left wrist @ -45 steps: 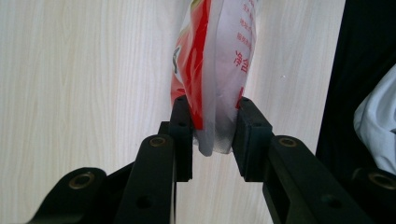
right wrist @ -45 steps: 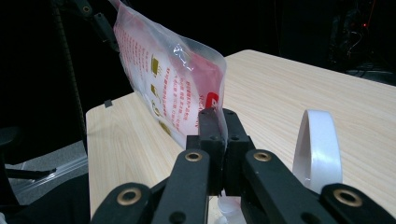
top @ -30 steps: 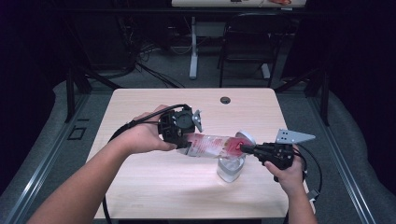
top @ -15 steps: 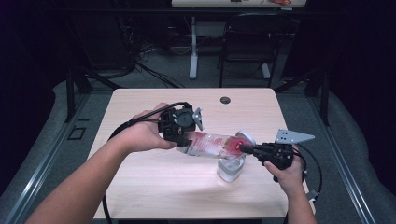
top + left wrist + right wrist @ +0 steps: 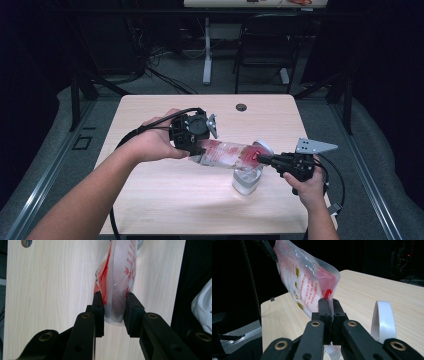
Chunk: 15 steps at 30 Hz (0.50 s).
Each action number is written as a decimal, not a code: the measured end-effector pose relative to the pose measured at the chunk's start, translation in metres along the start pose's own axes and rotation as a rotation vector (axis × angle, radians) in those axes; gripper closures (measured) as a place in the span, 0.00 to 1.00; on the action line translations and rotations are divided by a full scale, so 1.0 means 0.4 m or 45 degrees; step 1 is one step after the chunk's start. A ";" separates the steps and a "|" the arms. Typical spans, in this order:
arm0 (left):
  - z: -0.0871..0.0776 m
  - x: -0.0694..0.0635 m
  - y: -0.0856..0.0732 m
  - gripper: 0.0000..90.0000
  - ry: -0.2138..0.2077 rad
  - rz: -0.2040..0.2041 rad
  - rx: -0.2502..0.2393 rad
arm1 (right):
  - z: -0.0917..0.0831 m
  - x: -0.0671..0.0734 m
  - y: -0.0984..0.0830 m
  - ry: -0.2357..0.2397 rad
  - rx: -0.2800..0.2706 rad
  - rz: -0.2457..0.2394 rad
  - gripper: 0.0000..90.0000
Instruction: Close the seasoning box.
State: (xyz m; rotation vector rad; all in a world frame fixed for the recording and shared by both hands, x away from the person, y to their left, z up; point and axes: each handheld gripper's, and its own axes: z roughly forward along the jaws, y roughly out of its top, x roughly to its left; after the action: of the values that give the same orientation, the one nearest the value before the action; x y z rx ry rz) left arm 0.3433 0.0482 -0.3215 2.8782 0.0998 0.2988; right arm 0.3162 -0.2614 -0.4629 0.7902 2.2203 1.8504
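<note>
Now our left claw point(image 5: 196, 145) pinches the bag point(image 5: 225, 153) at nine o'clock, right claw point(image 5: 261, 159) at three, over the cup point(image 5: 246, 181).

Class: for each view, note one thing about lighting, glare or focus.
High view: table brightly lit, surroundings nearly black. Left gripper view: bag fairly sharp, its red print legible; nearest jaw parts soft. Right gripper view: glare streaks on the bag's plastic, white ring slightly overexposed, background dark.

A pale wood tabletop point(image 5: 165, 200) stands on grey carpet point(image 5: 55, 165); behind, a dark chair point(image 5: 262, 50) and cables point(image 5: 150, 60).
</note>
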 end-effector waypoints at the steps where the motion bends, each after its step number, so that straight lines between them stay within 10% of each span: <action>1: -0.002 0.001 0.001 0.82 0.003 0.003 0.005 | 0.000 0.000 0.000 0.000 -0.002 -0.001 1.00; 15: -0.012 0.001 0.016 0.83 0.020 0.015 -0.003 | 0.002 -0.002 -0.003 -0.013 -0.006 0.001 1.00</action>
State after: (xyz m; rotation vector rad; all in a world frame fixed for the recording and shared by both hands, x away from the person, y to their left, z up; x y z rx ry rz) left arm 0.3431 0.0433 -0.3155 2.8752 0.0855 0.3236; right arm 0.3169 -0.2612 -0.4644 0.7980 2.2085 1.8472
